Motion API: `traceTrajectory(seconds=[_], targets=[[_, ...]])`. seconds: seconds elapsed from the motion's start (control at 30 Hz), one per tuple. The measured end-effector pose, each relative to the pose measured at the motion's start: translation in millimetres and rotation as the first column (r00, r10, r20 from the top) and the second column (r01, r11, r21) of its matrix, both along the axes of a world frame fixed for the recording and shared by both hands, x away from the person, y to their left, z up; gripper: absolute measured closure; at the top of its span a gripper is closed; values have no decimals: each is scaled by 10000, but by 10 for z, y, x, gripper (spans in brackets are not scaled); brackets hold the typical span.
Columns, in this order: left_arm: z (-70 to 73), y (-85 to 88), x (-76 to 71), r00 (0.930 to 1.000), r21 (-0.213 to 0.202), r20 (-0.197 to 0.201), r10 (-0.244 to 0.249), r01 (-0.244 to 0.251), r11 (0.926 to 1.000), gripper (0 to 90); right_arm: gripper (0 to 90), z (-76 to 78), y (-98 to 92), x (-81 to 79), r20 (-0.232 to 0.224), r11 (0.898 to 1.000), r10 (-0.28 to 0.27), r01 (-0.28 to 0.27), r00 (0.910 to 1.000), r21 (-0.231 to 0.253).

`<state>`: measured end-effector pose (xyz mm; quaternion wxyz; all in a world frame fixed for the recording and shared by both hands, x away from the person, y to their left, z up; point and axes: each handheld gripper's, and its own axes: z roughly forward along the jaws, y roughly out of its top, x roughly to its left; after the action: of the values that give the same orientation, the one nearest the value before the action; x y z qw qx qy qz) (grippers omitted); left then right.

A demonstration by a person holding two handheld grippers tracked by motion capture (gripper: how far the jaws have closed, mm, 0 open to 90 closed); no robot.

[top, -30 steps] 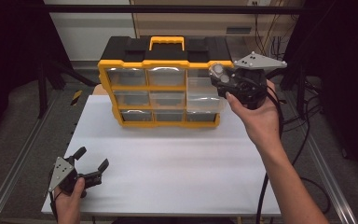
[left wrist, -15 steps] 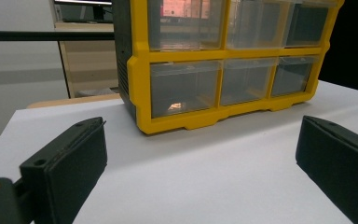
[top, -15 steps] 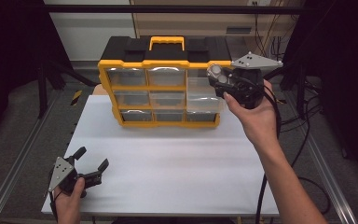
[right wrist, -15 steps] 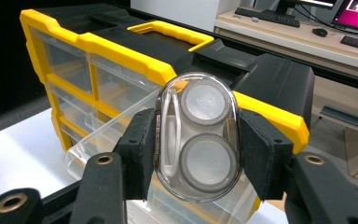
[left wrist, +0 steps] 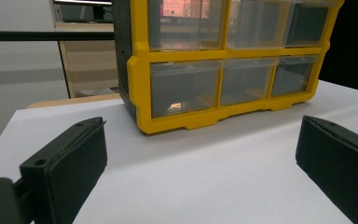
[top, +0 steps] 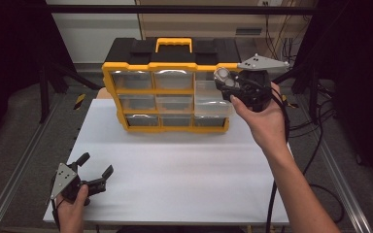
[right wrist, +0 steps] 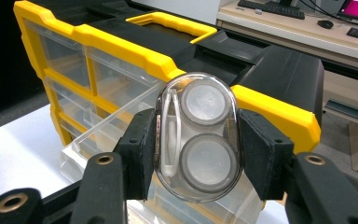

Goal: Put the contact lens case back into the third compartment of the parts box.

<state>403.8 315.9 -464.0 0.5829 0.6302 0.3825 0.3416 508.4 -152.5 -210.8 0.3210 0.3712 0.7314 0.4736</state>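
Note:
A yellow and black organizer (top: 167, 92) with clear drawers stands at the back of the white table (top: 175, 170). Its right middle drawer (top: 211, 99) is pulled out. My right gripper (top: 226, 80) is shut on a clear oval contact lens case (right wrist: 196, 135), held just above the pulled-out drawer (right wrist: 121, 126). The case (top: 225, 77) has two round lids and a small tool inside. My left gripper (top: 95, 168) rests open near the table's front left corner, nothing between its jaws. In the left gripper view the organizer (left wrist: 228, 60) stands ahead.
A yellow handle (top: 174, 43) tops the organizer's black lid. Cables (top: 315, 121) trail off the table's right side. Metal rails (top: 14, 170) run along the table's left. A desk with keyboards (right wrist: 279, 9) stands behind the organizer.
My right gripper with the case has drifted slightly up and to the right over the open drawer. The left gripper has stayed still.

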Motion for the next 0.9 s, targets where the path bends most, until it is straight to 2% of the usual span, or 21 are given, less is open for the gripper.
traceTrajectory(seconds=[0.33, 0.4, 0.6, 0.9], targets=[[-1, -2, 2, 10000, 16, -7, -6, 6, 10000, 16, 489, -9, 27, 44, -180, 10000, 49, -50, 9998, -64], [-1, -2, 1, 10000, 19, -7, -14, 14, 10000, 16, 438, -2, 27, 45, -181, 9999, 99, -97, 9998, 109], [-3, -6, 4, 10000, 40, -19, -21, 21, 10000, 16, 420, 20, 11, 34, -110, 9996, 61, -58, 9999, 271], [-4, -5, 4, 10000, 58, -30, -33, 33, 10000, 16, 406, 18, 23, 30, -104, 9996, 97, -95, 9999, 271]])
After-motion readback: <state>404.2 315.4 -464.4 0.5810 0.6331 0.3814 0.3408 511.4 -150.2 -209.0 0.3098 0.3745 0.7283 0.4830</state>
